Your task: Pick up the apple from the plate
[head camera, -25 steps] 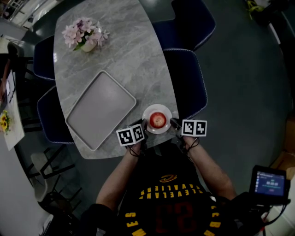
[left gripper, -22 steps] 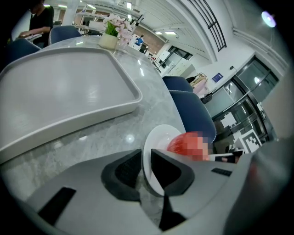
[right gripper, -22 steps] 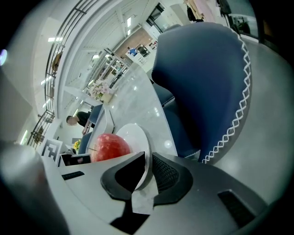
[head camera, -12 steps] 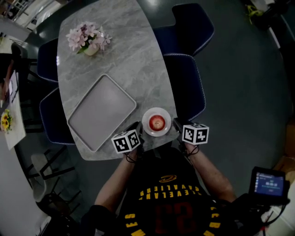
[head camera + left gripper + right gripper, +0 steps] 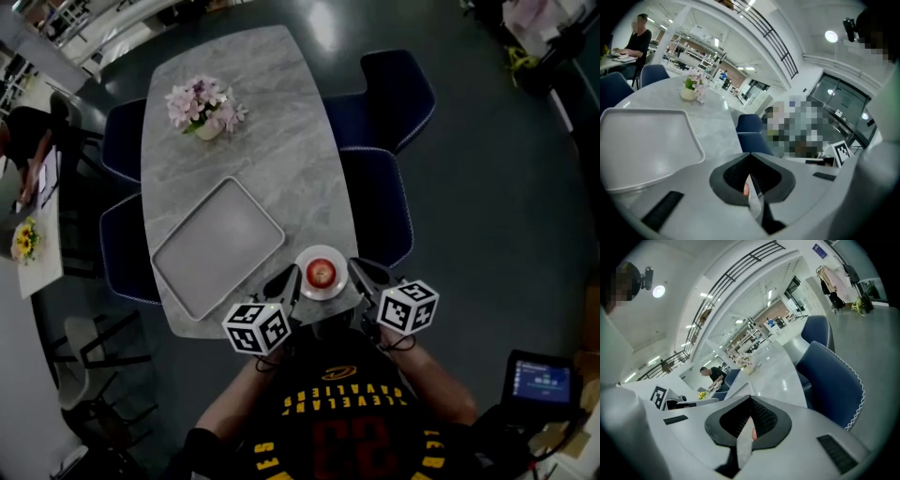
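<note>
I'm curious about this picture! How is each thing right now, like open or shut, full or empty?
Apple: on the plate, untouched.
Plate: on the table, holding the apple.
Tray: flat, empty.
Flowers: standing upright.
Left gripper: shut, empty, beside the plate.
Right gripper: shut, empty, beside the plate.

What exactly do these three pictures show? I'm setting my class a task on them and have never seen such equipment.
No robot here: a person holds a tool with a two-jaw claw in each hand. The overhead picture comes from a camera on the person's head; the other two cameras ride on the claws, looking along their jaws. On the marble table lie a grey tray, a vase of flowers and a white plate with a red apple. The left claw and right claw flank the plate, both shut, holding nothing.
</note>
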